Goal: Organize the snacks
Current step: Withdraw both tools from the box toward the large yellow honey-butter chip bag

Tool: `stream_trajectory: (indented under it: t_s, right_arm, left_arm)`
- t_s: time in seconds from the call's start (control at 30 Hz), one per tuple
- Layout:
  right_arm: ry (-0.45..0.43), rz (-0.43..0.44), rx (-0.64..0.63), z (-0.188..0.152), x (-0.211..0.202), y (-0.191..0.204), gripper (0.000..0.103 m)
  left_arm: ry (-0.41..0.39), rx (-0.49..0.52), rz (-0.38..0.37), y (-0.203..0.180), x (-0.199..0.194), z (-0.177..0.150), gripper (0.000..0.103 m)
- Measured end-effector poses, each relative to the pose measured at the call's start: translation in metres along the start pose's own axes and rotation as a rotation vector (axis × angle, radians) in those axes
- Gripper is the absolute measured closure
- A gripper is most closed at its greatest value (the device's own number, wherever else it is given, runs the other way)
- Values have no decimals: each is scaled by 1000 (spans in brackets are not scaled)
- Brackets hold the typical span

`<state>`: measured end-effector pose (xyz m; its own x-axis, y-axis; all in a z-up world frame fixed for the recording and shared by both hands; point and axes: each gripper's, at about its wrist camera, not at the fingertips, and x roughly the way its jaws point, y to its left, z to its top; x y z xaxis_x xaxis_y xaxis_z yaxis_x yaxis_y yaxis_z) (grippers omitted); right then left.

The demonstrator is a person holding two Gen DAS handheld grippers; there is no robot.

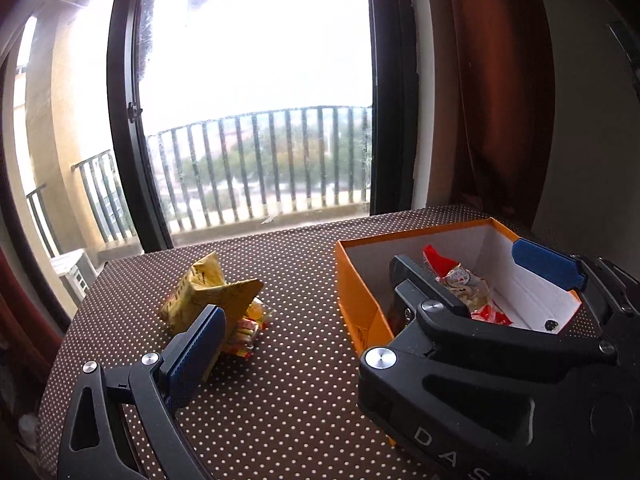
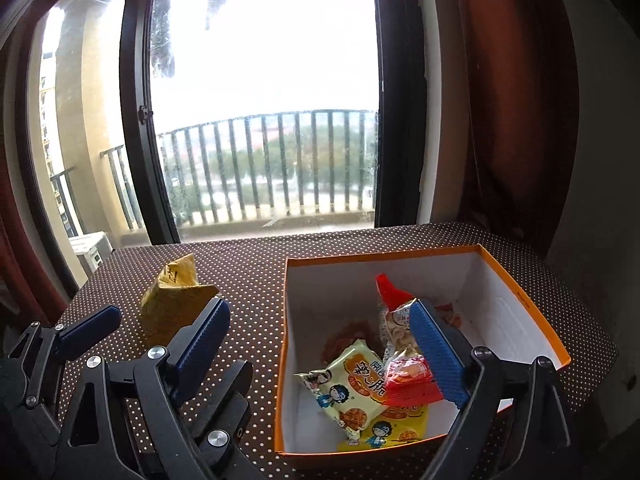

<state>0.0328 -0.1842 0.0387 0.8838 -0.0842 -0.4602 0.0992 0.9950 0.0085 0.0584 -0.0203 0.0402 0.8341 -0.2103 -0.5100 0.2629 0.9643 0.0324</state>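
An orange box [image 2: 516,300] with white walls stands on the dotted table, right of centre. Inside lie a red-and-clear packet [image 2: 396,300], a pale green cartoon packet [image 2: 352,380] and a yellow one [image 2: 400,432]. My right gripper [image 2: 318,308] is open and empty, straddling the box's left wall: one finger over the table, the other above the packets. It also fills the lower right of the left wrist view, right gripper [image 1: 458,256]. A crumpled yellow packet [image 1: 204,292] with small sweets [image 1: 248,328] lies left of the box. My left gripper [image 1: 320,320] hangs open just short of it; its right finger is hidden.
The table [image 1: 280,400] wears a brown cloth with white dots and ends at a tall window [image 1: 256,120] with a balcony rail behind. A dark red curtain [image 1: 492,100] hangs at the right. The table's left edge [image 1: 76,320] drops off beside the yellow packet.
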Motion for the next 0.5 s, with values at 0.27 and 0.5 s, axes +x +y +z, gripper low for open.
stream_trajectory:
  t_s: [0.27, 0.5]
  right_arm:
    - [22, 49, -27, -7, 15, 33, 9]
    - [32, 94, -32, -8, 35, 59, 9]
  left_arm:
    - [6, -27, 40, 30, 7, -14, 4]
    - [12, -23, 103, 61, 23, -15, 4]
